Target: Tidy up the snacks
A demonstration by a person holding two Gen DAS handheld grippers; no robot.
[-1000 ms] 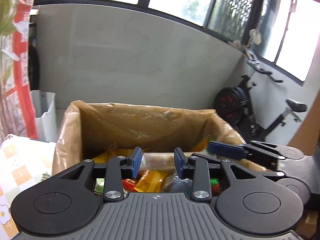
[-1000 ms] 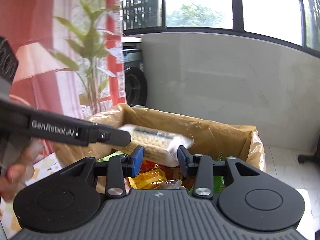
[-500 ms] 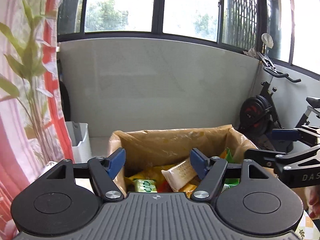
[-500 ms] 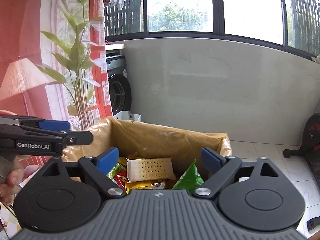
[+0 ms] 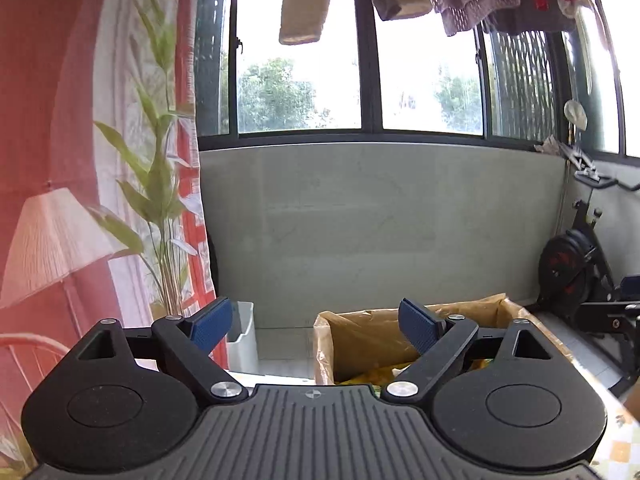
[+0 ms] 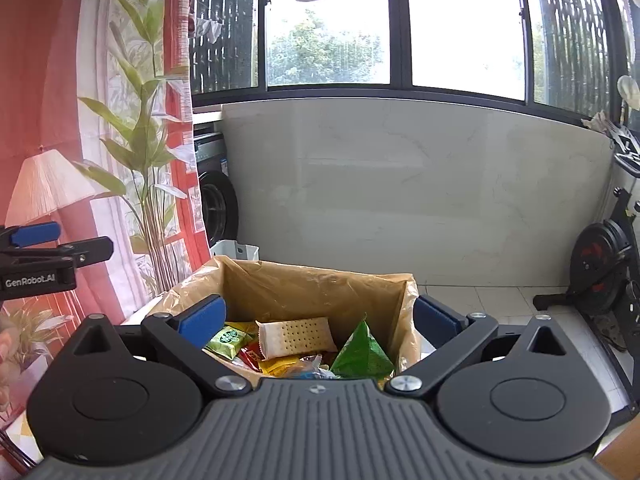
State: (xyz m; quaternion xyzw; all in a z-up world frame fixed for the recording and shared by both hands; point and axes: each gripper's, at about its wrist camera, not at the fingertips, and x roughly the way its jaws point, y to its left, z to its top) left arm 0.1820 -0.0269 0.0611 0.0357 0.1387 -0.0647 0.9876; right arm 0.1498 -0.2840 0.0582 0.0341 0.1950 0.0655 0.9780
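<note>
A patterned tabletop (image 5: pixel 624 446) bears the bag-lined snack box (image 6: pixel 316 284).

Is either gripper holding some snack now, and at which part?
Nothing is held. The left gripper and right gripper are opening, with nothing between the jaws. The cracker pack lies in the box.

Exercise bike (image 6: pixel 604 268), washing machine (image 6: pixel 214 204), white bin (image 5: pixel 244 336), hanging laundry (image 5: pixel 304 0).

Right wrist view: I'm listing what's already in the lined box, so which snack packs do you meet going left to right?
Green pack → clear-wrapped cracker pack → green triangular pouch, all inside the lined box.
</note>
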